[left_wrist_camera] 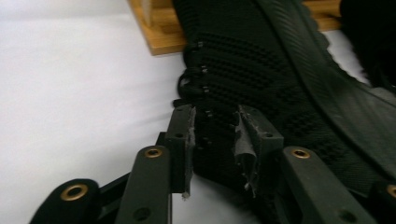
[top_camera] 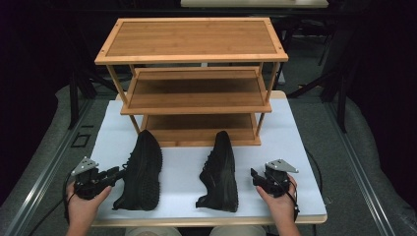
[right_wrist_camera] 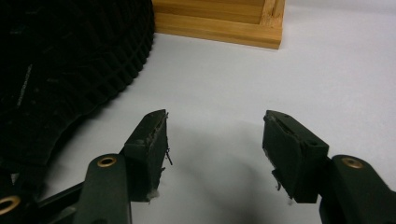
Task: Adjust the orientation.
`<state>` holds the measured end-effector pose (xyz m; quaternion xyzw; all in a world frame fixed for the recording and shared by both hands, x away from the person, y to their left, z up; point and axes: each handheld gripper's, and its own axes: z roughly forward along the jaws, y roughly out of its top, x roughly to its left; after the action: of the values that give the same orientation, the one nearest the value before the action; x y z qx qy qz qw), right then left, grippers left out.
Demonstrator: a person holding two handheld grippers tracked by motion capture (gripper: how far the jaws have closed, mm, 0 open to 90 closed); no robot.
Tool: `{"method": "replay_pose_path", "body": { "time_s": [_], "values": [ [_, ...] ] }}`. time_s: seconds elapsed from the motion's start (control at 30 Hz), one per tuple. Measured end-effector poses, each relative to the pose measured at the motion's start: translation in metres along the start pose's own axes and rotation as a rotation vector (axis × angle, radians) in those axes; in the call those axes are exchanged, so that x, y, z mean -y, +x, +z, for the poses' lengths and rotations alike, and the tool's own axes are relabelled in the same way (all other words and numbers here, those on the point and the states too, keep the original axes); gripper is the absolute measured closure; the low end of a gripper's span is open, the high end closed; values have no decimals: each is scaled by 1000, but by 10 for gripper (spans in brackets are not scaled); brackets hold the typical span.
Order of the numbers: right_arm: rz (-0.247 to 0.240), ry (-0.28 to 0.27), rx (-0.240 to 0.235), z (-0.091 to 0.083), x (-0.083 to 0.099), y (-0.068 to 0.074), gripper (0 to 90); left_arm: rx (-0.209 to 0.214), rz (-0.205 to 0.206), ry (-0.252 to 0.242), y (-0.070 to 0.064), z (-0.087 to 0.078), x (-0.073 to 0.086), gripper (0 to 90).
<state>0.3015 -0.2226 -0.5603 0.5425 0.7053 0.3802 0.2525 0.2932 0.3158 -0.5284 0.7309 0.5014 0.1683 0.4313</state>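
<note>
A three-tier bamboo shoe rack (top_camera: 192, 54) fills the upper centre of the high view, standing at the far edge of the white table (top_camera: 182, 172). Below it, in the lower middle of the frame, two black knit shoes lie tipped on their sides: the left shoe (top_camera: 140, 169) and the right shoe (top_camera: 220, 171), well apart. At lower left the left gripper (left_wrist_camera: 214, 140) has its jaws partly closed around the left shoe's collar edge by the laces, seemingly pinching it. At lower right the right gripper (right_wrist_camera: 212, 140) stands released over bare table, just beside the right shoe. The shoes look light, with soft, yielding uppers and stiffer ridged soles; the collar or heel rim seems the surest hold.
</note>
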Motion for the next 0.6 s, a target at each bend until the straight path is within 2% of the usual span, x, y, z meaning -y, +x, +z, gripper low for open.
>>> {"method": "replay_pose_path", "body": {
  "time_s": [0.17, 0.3, 0.47, 0.6],
  "values": [
    [11, -2, -3, 0, 1, -1, 403, 39, 18, 14, -9, 5, -1, 736],
    [16, 3, -4, 0, 1, -1, 403, 37, 42, 19, -14, 11, 0, 768],
    [16, 5, -14, 1, 1, 0, 404, 41, 43, 21, -17, 12, -1, 814],
    [20, 4, -14, 1, 1, 1, 405, 57, 48, 26, -24, 13, -6, 806]
  ]
}}
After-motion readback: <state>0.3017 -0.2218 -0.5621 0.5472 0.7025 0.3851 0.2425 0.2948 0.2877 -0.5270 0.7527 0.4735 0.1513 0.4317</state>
